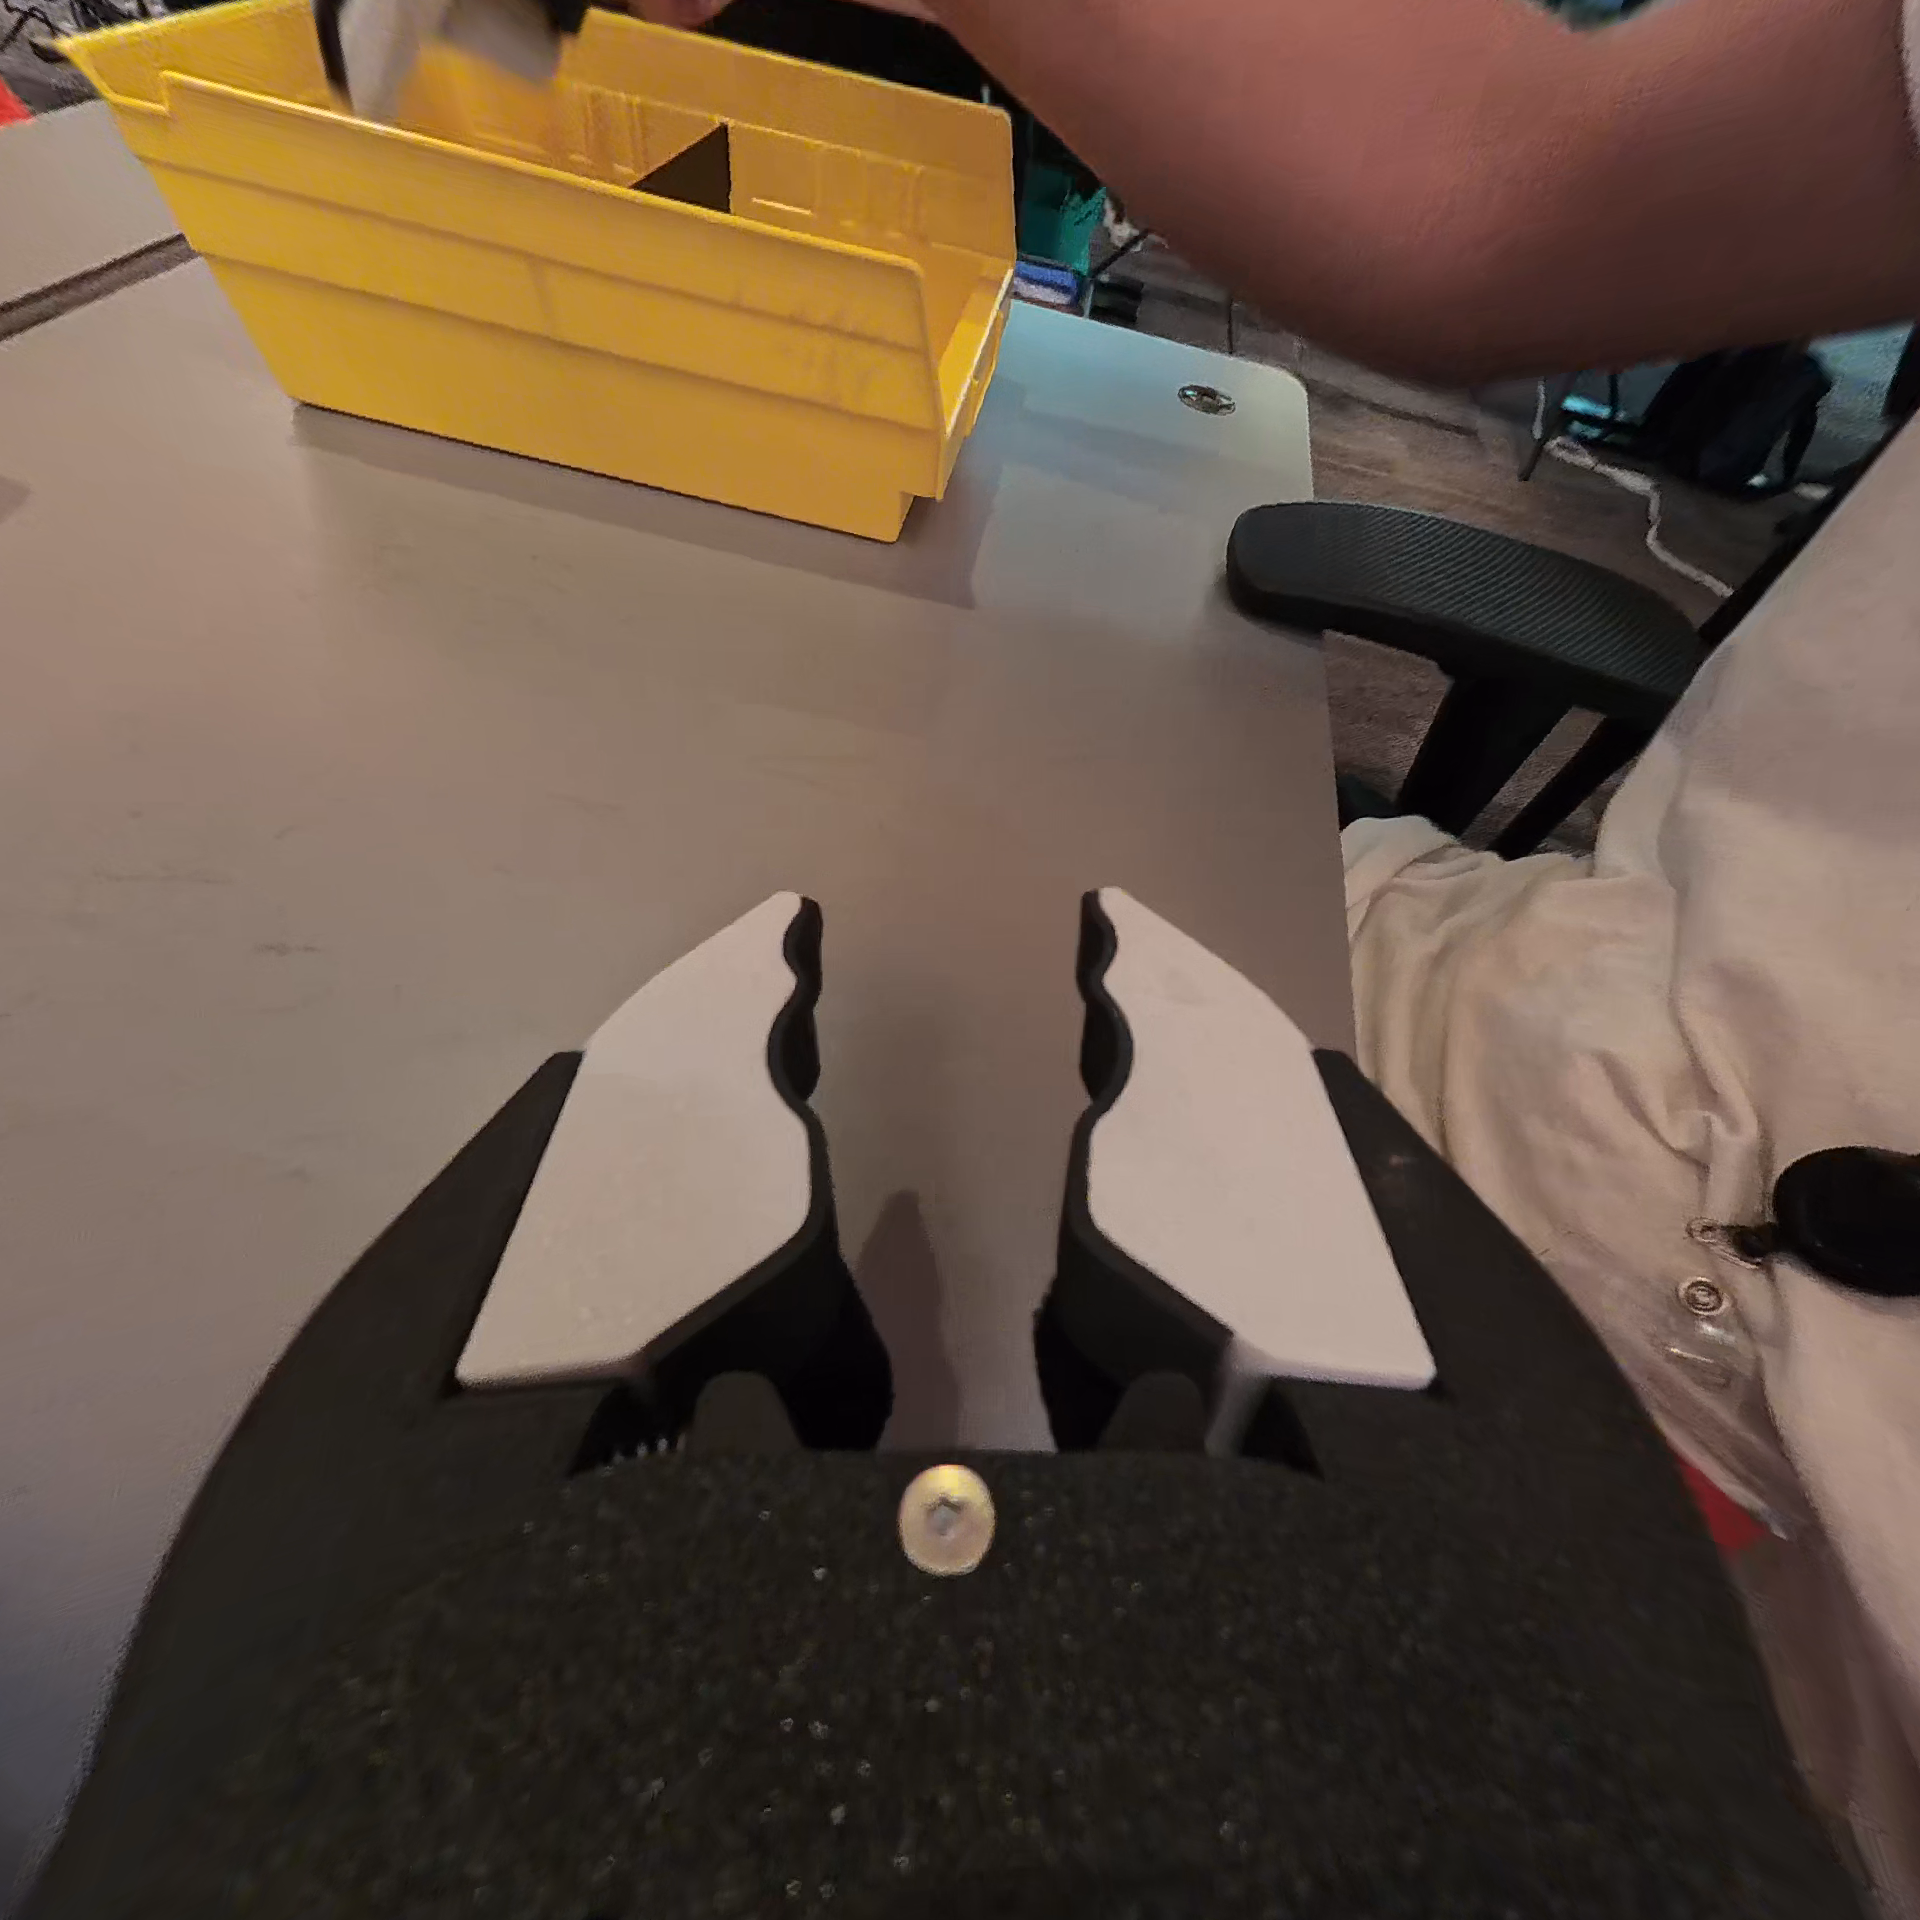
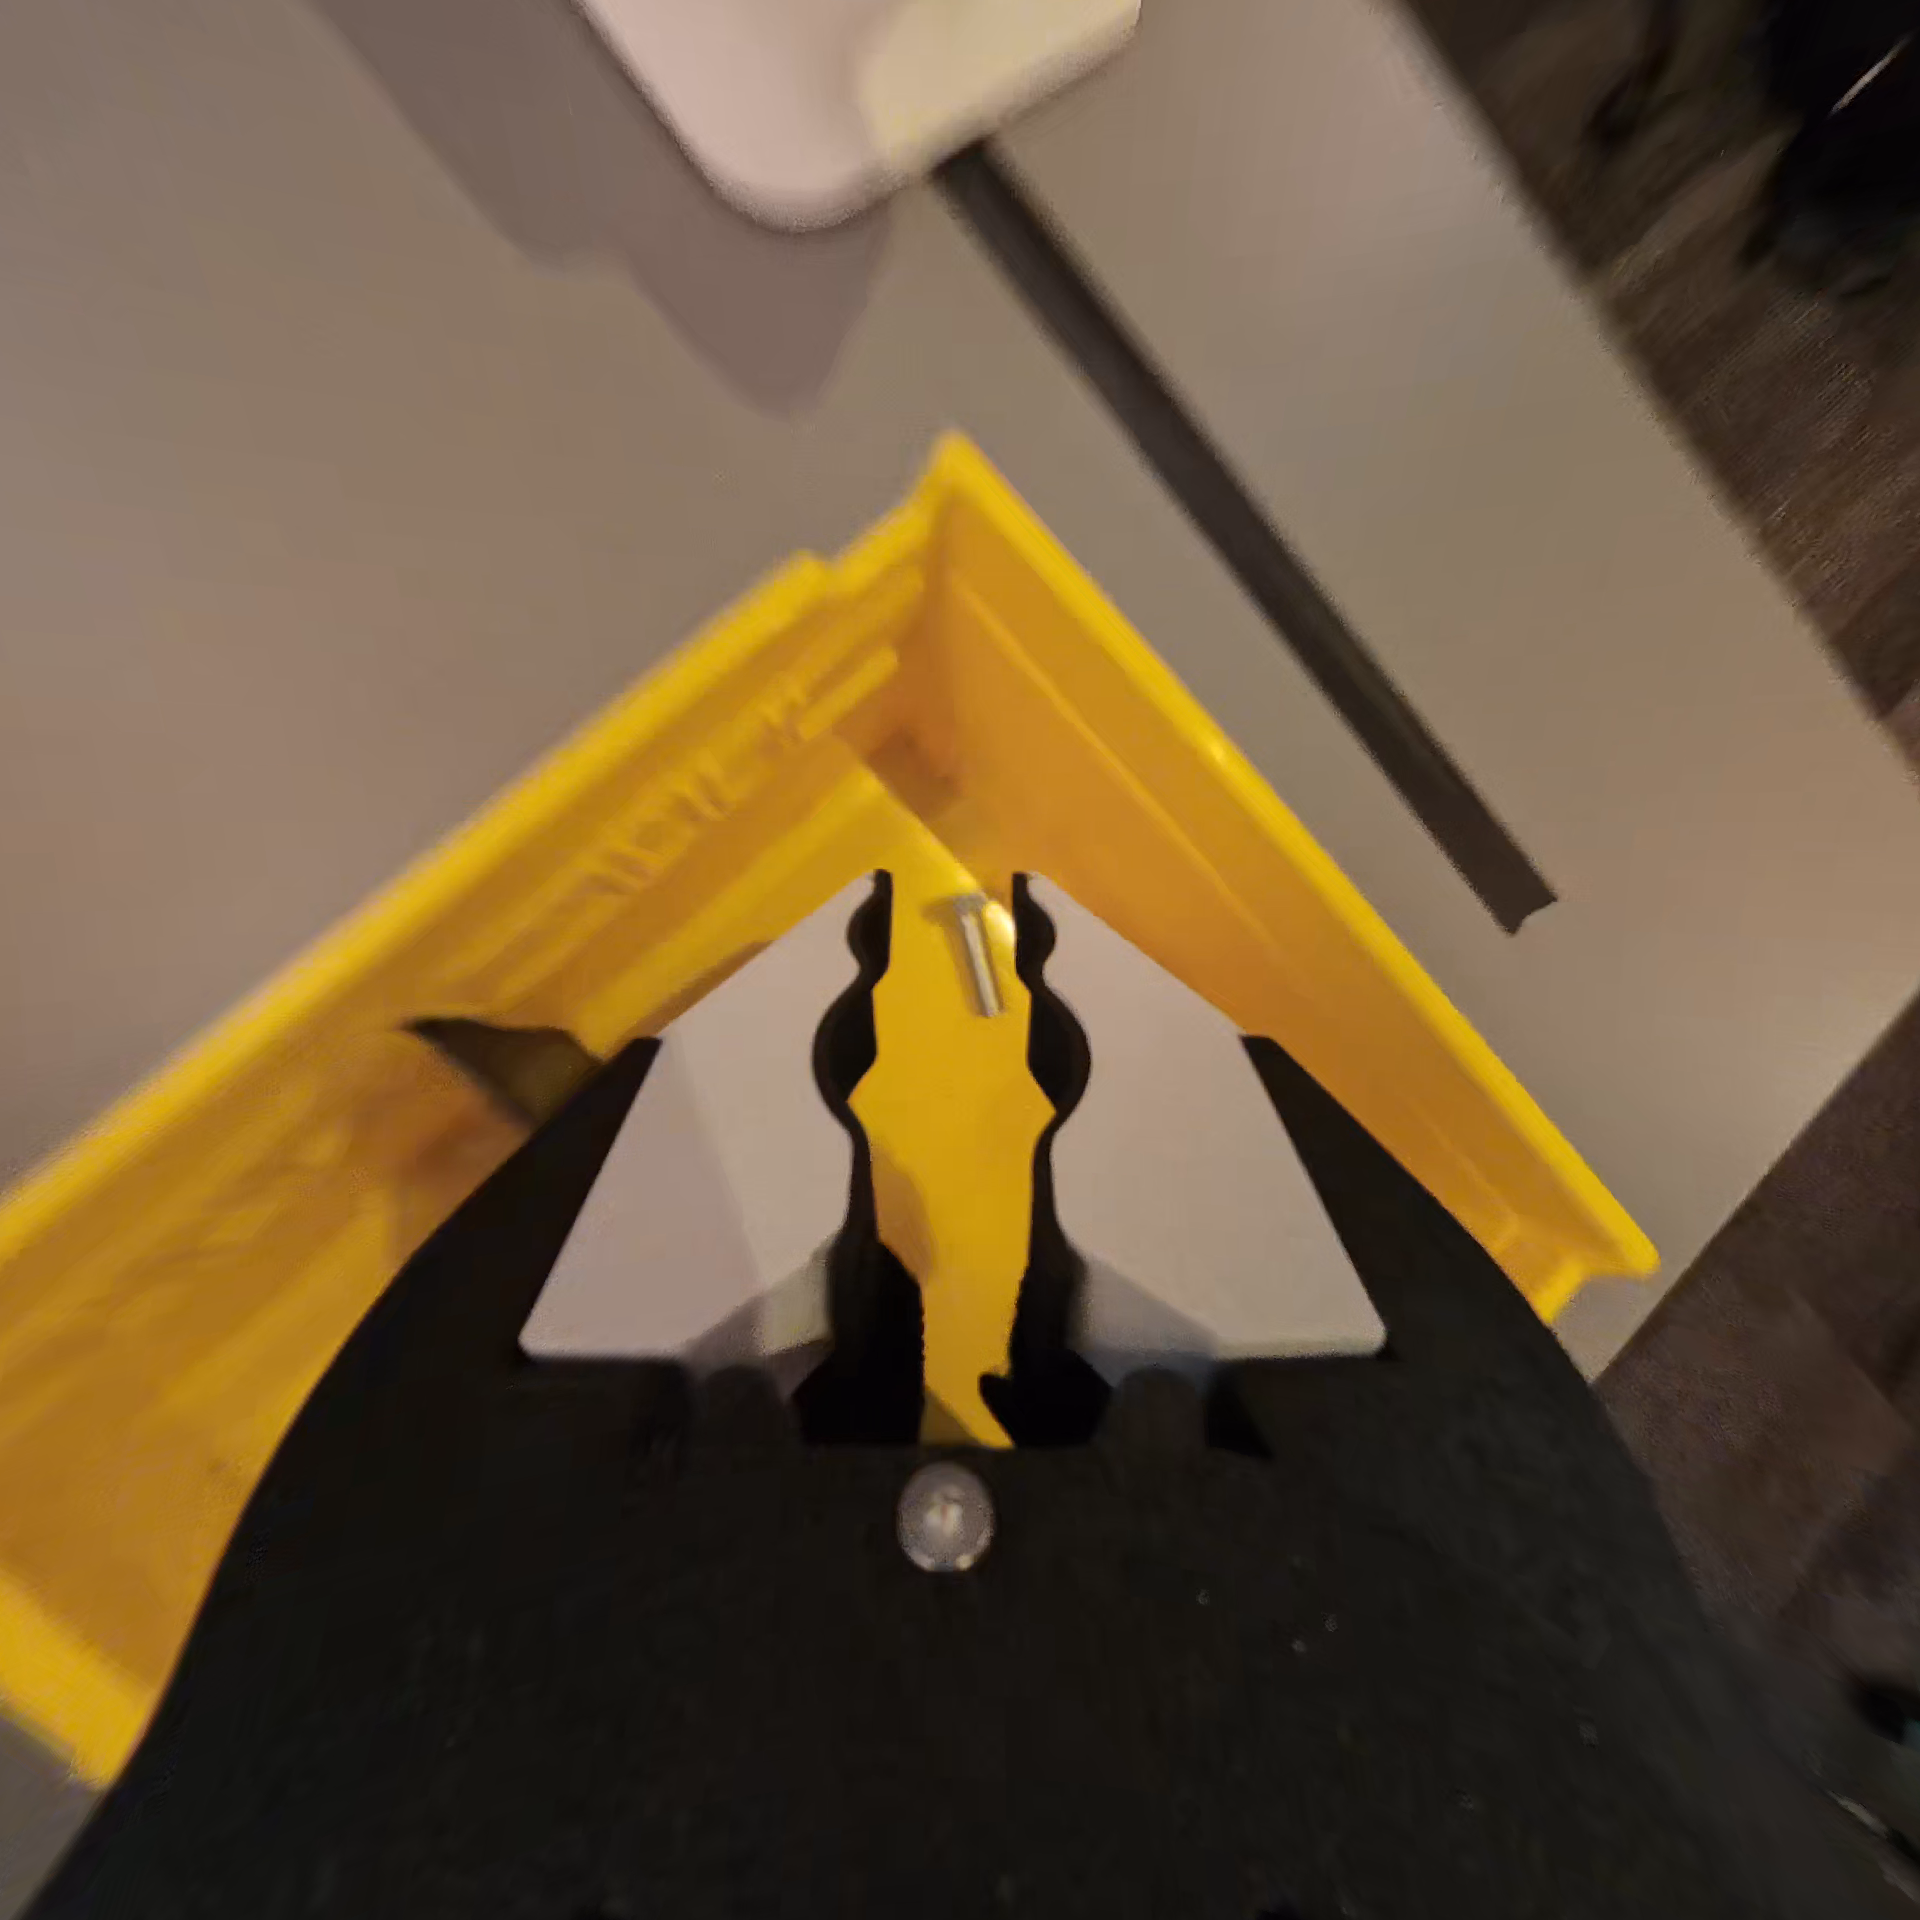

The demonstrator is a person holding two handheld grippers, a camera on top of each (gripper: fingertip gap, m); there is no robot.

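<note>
The right gripper (image 1: 447,52) is cut off by the frame top in the left wrist view, fingertips out of sight. The yellow bin (image 2: 1143,748) is smeared with blur, and whether the small silver bolt (image 2: 971,951) touches a pad, can't tell.

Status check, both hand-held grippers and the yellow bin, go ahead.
Left hand-held gripper open above bare table. Right hand-held gripper open inside yellow bin, small metal screw lying loose between its fingers.

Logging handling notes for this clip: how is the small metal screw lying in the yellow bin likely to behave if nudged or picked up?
The screw looks stiff and, being bare shiny metal, probably slippery. Its round shank suggests it may roll in an arc about its wider head. It lies loose on the smooth floor of the bin, between the open fingers of the right tool, so a nudge would likely skid it toward the corner.
</note>
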